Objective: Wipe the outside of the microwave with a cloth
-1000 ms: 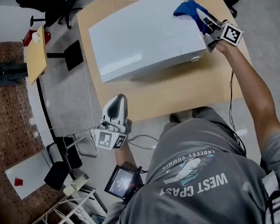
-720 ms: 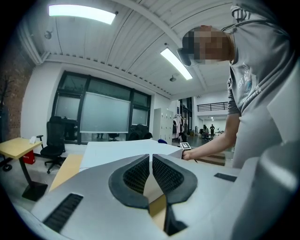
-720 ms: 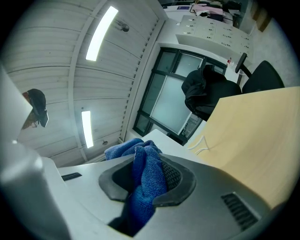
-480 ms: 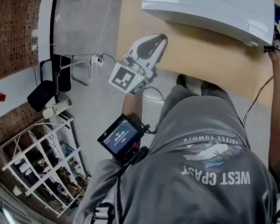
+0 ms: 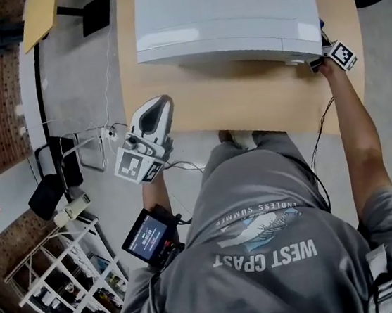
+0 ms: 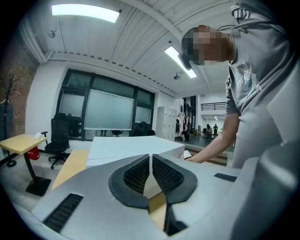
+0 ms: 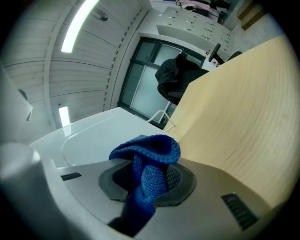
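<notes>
1. The table (image 5: 247,107) carries the microwave at 12 o'clock in the head view. The bare wood at the microwave's 6 o'clock lets the person stand close, so I judge no long reach is needed.
2. The microwave (image 5: 224,7) is white and flat-sided. The step in hand looks like its right wall, at its 3 o'clock. Long, overlapping strokes along that wall should suit a flat panel best.
3. The left gripper (image 5: 155,111) hangs off the table edge at 10 o'clock of the person, jaws together on nothing. It could brace the microwave's 9 o'clock side if the microwave slides.
4. The right gripper (image 5: 320,61) sits at the microwave's near right corner, 2 o'clock in the head view, jaws clamped on the cloth. It should be angled so fabric, not hard jaw, meets the casing.
5. The cloth (image 7: 147,154) is blue and bunched, poking past the jaw tips just beside the white wall at its 9 o'clock. I cannot tell whether it touches the wall. The bunch gives a small contact patch, so light, even pressure seems wise.
</notes>
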